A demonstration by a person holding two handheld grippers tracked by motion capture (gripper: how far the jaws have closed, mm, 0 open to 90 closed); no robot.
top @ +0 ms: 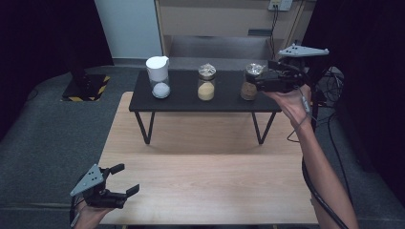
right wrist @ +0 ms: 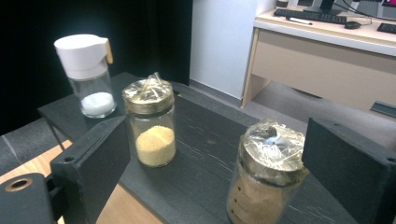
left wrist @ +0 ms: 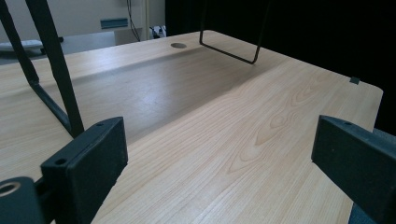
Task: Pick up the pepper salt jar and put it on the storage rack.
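Almost on the brown jar, grab not made yet

So, going left to right across the high view. The left hand-held gripper (top: pixel 123 179) sits low at the near-left corner of the desk (top: pixel 205 186), jaws spread wide and holding nothing. From its own camera you just get bare wood grain between the two black jaws, plus the wire legs of the little black shelf (top: pixel 191 102) that stands on the far half of the desk.

On that shelf, three containers in a row: a white-capped dispenser (top: pixel 158 76) with white grains at the left, a jar of yellow powder (top: pixel 206 82) in the middle, and the brown jar (top: pixel 250 82) at the right end. Both jars have crinkly film over their gold lids.

The right hand-held gripper (top: pixel 260 82) is up at the brown jar, coming in from the right side. Its own view shows the brown jar (right wrist: pixel 266 172) sitting between the open jaws, with a gap on each side, so it's framed but not clamped.

My read: the reach is basically done, and the squeeze, the lift and whatever comes after are all left.

In the way? Not much. The yellow jar is the nearest neighbour and stands apart from the brown one, so the left jaw has room. That loose film on the lid looks slippery, so I'd guess gripping the glass body is safer.
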